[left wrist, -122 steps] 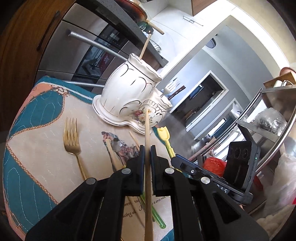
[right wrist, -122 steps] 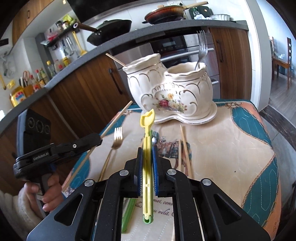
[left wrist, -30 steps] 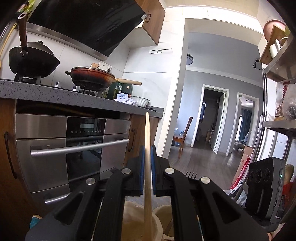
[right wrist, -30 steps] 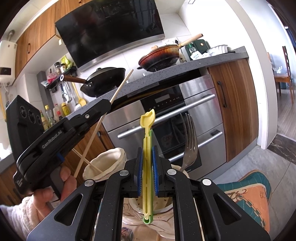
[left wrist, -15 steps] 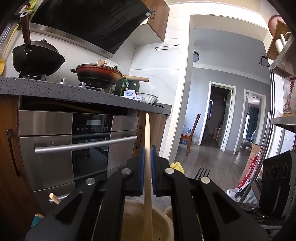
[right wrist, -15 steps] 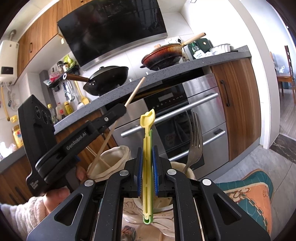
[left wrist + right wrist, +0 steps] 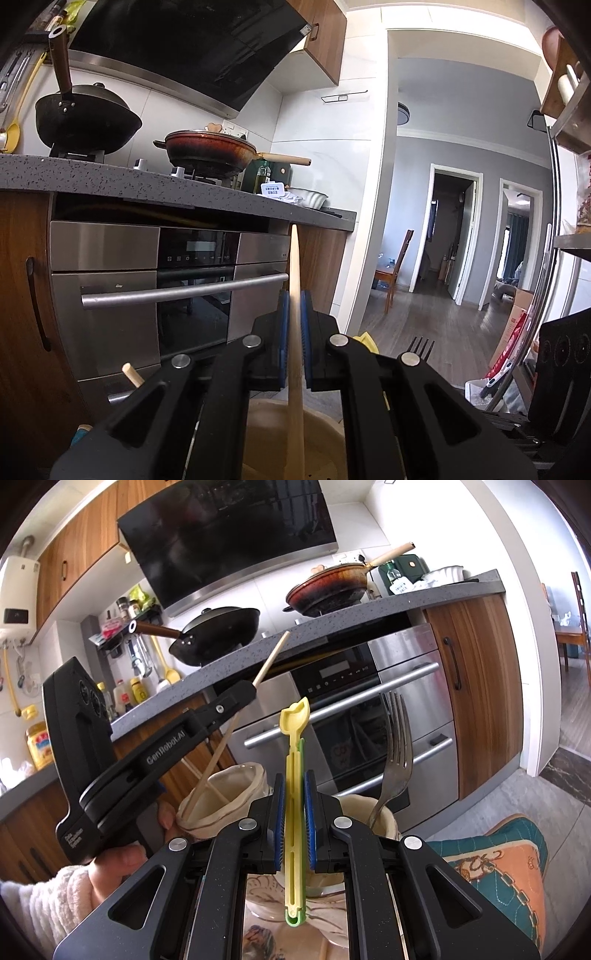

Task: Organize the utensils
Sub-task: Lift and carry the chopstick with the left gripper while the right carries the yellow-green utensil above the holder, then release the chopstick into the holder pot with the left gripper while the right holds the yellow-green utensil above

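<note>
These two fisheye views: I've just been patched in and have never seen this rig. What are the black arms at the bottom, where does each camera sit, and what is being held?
There is no robot here. A person holds a black hand-held gripper in each hand, and a camera on each one looks forward along its jaws.

The left wrist view shows the left gripper shut on a wooden chopstick, standing upright over the cream ceramic holder.

The right wrist view shows the right gripper shut on a yellow and green plastic utensil. To its left you see the other gripper from outside, in the person's hand, its chopstick slanting into the holder's left cup, where another chopstick already rests. A metal fork stands in the right cup.

The holder sits on a teal and orange cloth, before an oven.
</note>
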Demonstrator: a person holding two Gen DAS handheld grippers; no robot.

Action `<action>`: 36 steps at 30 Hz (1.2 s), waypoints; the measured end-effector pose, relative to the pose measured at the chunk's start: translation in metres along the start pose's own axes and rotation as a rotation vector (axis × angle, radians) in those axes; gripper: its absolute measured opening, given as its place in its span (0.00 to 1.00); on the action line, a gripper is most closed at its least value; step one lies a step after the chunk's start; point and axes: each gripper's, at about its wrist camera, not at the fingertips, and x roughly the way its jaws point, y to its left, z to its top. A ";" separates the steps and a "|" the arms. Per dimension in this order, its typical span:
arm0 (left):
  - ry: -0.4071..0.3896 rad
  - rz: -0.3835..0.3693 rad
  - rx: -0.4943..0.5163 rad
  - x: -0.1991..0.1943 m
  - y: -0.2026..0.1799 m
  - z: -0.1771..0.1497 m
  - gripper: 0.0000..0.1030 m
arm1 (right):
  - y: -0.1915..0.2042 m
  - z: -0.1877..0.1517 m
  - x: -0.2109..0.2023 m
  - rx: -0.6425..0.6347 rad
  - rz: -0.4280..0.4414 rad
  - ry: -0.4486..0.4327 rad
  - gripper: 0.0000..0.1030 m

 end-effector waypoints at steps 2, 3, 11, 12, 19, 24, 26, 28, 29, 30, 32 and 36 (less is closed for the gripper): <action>0.000 0.009 0.005 0.001 0.000 -0.001 0.06 | 0.001 0.000 0.000 -0.005 0.000 0.000 0.11; 0.000 0.013 0.012 0.001 -0.001 -0.001 0.06 | 0.002 0.000 0.000 -0.006 0.001 0.001 0.11; 0.000 0.002 0.036 -0.004 -0.004 -0.005 0.06 | 0.002 0.000 0.000 -0.007 -0.001 0.000 0.11; 0.001 -0.003 0.040 -0.005 -0.005 -0.006 0.06 | 0.002 0.000 0.000 -0.007 -0.002 0.000 0.11; 0.008 -0.004 0.034 -0.022 0.003 -0.009 0.06 | 0.003 0.000 -0.001 -0.003 -0.005 -0.004 0.11; 0.036 -0.018 0.058 -0.037 0.006 -0.018 0.06 | 0.002 -0.001 -0.001 -0.007 -0.003 -0.003 0.11; 0.043 -0.021 0.075 -0.044 0.004 -0.024 0.06 | 0.003 -0.001 -0.001 -0.008 -0.005 0.000 0.11; 0.050 -0.022 0.081 -0.049 0.002 -0.029 0.06 | 0.003 -0.001 0.000 -0.007 -0.006 0.001 0.11; 0.056 -0.028 0.081 -0.051 0.001 -0.030 0.06 | 0.003 -0.001 0.000 -0.009 -0.006 0.001 0.11; 0.060 -0.031 0.080 -0.053 0.000 -0.031 0.06 | 0.003 -0.001 0.000 -0.010 -0.005 0.000 0.11; 0.075 -0.042 0.088 -0.055 -0.003 -0.032 0.06 | 0.001 -0.001 0.000 -0.006 0.000 0.001 0.11; 0.101 -0.048 0.107 -0.059 -0.009 -0.034 0.15 | -0.004 0.000 0.003 0.015 0.015 -0.002 0.11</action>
